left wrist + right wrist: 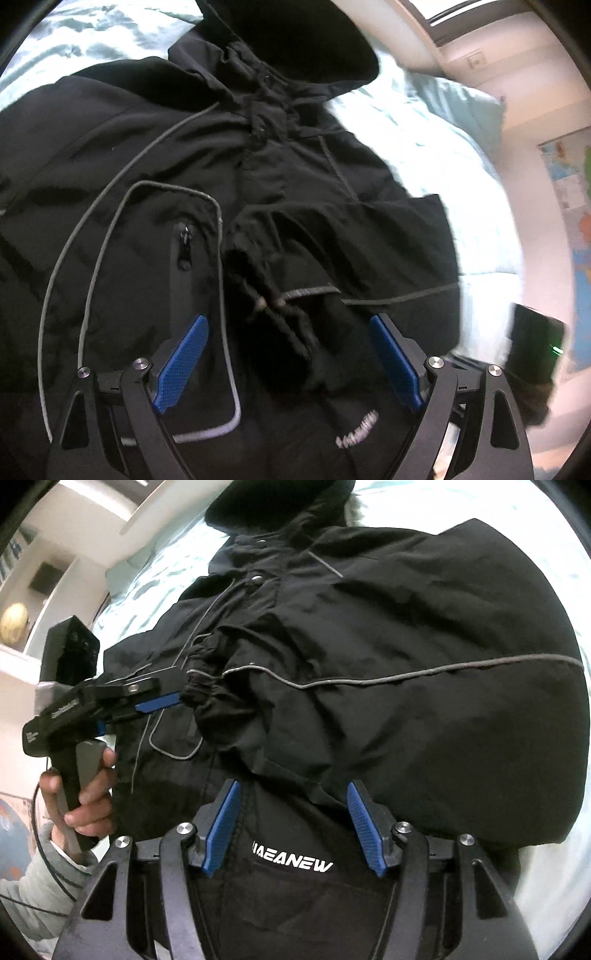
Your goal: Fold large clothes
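Note:
A black hooded jacket (122, 155) (424, 620) with grey piping lies front up on a pale bed. One sleeve is folded across its chest, and the gathered cuff (258, 266) (207, 690) rests near the chest pocket zip (183, 243). My left gripper (289, 319) hovers just above that cuff, its blue pads wide apart and touching nothing. In the right wrist view a hand (88, 794) holds the left gripper (177, 698) side-on beside the cuff. My right gripper (292, 783) stands open over the sleeve's lower edge, above the white brand lettering (291, 864).
Pale green bedding (436, 155) (155, 587) surrounds the jacket, with a pillow (461, 107) at the head. A black box with a green light (535, 332) stands beside the bed under a wall map (569, 206). Shelves with a yellowish ball (14, 622) are at the left.

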Available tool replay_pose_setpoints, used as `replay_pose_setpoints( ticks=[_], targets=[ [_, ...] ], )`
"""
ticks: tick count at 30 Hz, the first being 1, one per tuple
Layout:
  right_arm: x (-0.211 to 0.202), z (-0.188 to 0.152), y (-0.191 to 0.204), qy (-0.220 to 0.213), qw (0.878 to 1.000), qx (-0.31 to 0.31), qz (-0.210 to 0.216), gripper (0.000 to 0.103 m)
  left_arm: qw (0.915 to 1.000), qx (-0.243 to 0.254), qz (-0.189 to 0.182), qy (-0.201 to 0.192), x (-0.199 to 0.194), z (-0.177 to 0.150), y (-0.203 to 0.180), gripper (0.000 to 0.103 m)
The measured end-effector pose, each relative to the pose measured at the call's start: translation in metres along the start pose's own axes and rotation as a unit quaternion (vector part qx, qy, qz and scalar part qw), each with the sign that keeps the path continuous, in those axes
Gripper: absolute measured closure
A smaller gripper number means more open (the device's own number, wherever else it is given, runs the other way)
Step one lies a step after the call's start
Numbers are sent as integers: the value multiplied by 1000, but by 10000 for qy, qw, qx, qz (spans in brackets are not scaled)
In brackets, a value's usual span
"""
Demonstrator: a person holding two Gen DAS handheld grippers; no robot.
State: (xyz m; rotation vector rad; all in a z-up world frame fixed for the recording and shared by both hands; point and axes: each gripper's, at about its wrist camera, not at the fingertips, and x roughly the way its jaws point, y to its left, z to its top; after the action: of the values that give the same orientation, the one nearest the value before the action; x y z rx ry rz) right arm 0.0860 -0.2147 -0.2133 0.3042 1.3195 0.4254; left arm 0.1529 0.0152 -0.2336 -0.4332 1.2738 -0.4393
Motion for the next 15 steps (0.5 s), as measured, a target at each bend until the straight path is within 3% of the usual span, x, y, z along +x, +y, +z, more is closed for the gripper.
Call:
replay_pose_setpoints(
  ticks=[2,3,6,11,13,15],
  targets=[
    [-1,2,3,-31,9999,-69,-117,40,9995,92,249,163,12,3,-2,78],
    [-3,3,3,-50,9998,-97,-167,40,9991,108,360,216,15,5,-2,79],
    [-15,9,5,-240,9990,-156,-356,40,9995,143,218,-202,-10,10,-1,85],
    [-45,25,-2,-714,9931,-217,-902,38,9917,23,358,-1238,-99,31,19,85],
    [-42,35,-9,-734,9868,-233,-1426,35,9891,8,683,-1304,-117,35,38,85],
    [-28,45,-17,-598,9793,-272,-1912,35,9891,-37,1010,-1071,-116,34,60,85]
  ],
)
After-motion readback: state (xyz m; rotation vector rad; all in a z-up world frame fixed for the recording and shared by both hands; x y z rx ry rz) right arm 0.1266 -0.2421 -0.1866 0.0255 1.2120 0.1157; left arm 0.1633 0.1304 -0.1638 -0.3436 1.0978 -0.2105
